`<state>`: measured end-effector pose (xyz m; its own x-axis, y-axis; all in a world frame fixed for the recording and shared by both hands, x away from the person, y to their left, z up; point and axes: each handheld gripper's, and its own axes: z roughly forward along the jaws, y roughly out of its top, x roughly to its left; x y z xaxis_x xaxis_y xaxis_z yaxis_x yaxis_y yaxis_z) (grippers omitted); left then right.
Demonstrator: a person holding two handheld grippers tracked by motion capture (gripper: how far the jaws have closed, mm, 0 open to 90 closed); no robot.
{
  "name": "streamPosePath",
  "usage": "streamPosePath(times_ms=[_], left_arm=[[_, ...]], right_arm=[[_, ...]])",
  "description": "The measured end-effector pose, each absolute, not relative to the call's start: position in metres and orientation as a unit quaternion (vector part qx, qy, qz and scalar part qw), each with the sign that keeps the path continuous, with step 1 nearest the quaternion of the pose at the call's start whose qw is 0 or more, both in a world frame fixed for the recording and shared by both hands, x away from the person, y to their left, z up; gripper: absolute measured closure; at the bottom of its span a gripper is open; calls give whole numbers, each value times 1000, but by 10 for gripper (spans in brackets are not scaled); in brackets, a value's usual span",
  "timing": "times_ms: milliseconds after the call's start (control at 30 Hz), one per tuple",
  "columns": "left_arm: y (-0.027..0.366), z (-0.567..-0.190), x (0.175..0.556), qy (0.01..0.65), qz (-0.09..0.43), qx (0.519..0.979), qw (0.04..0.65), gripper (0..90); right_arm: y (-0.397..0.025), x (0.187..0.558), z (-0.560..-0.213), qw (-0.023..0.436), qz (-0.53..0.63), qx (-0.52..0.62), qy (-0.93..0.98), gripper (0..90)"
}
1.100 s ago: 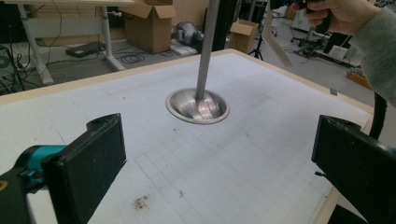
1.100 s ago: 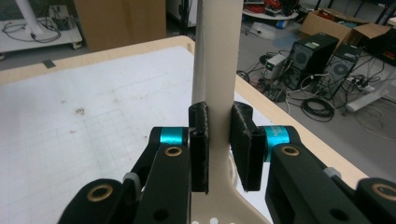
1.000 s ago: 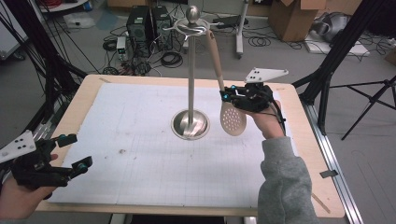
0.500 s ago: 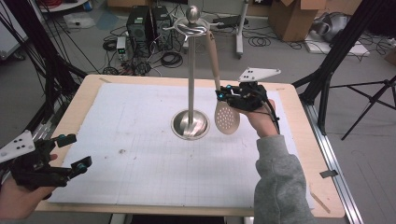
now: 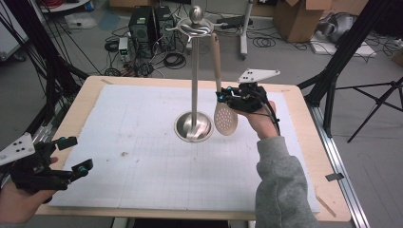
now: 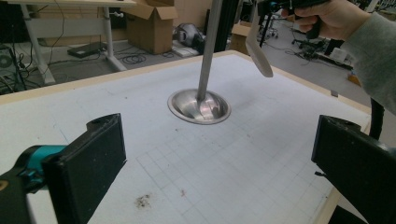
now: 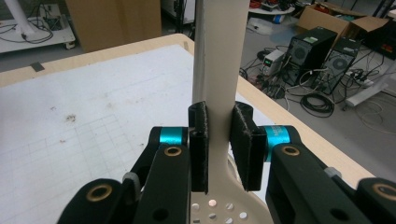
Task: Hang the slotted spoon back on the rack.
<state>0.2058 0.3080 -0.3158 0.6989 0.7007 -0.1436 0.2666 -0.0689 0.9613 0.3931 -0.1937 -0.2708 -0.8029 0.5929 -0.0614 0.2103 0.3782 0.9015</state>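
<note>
Clearly open mat (image 5: 142, 142) beside spatula (image 5: 225, 118).

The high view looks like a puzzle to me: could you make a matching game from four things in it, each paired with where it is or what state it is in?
Things:
1. slotted spoon
2. metal stand
3. left gripper
4. right gripper

Places or states:
A. open, at the near left corner of the table
B. hangs from the stand's top, head beside the base
C. shut on the spoon's handle
D. upright at the middle of the white mat

Pairs: 1-B, 2-D, 3-A, 4-C
</note>
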Motion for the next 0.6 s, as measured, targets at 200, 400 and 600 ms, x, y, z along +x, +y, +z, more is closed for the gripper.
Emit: streamPosePath(times_ms=[200, 400, 600], left_arm=[[308, -315, 205, 339, 184, 708, 591, 33], [308, -315, 206, 341, 184, 707, 592, 33], [307, -315, 206, 339, 186, 707, 592, 33]], right_arm=[[-190, 394, -272, 192, 499, 249, 807, 768], [-190, 392, -271, 194, 501, 247, 806, 743], [-194, 385, -267, 190, 508, 246, 803, 659]])
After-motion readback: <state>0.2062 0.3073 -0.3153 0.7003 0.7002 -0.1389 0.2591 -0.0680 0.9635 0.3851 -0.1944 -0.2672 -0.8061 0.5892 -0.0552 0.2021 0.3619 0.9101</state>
